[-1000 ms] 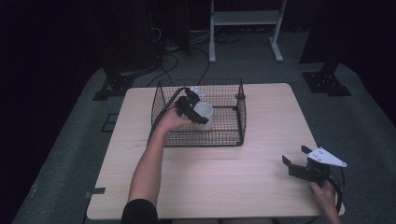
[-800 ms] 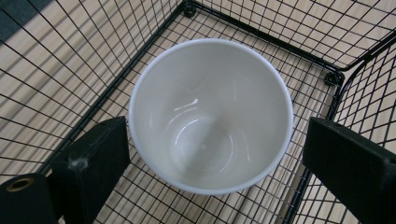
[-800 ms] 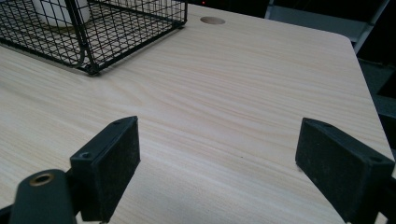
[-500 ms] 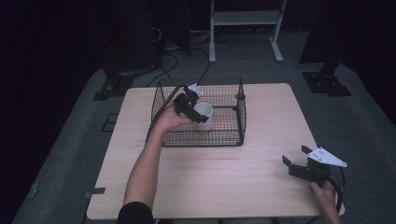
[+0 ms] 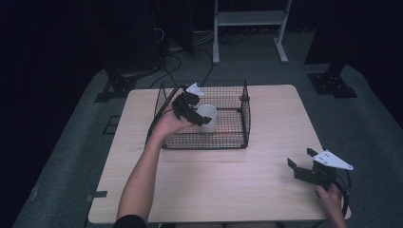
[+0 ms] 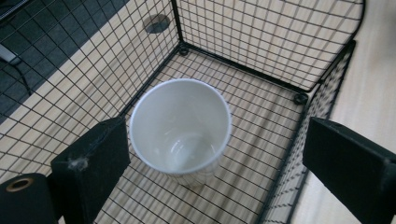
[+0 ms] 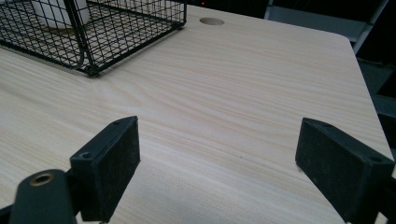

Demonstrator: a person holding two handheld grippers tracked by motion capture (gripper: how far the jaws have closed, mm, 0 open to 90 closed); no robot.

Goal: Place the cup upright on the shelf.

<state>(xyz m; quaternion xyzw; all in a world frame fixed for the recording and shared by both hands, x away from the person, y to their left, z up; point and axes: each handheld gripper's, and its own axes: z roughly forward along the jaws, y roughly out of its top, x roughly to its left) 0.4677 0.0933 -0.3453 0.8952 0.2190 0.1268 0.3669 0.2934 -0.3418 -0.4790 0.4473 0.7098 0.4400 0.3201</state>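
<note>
My left gripper point(image 5: 202, 115), jaws spread, hangs over a white cup point(image 6: 180, 126) in the wire basket point(image 5: 244, 114). My right gripper point(image 5: 300, 162), jaws spread, sits near the desk's point(image 5: 266, 185) right front corner.

Light wood-grain table point(image 5: 266, 142) on grey carpeted floor point(image 5: 366, 118), round cable hole point(image 7: 211, 21) near far edge, bearing black wire basket point(image 5: 240, 142) at rear centre; white cup point(image 5: 208, 118) upright inside basket.
</note>
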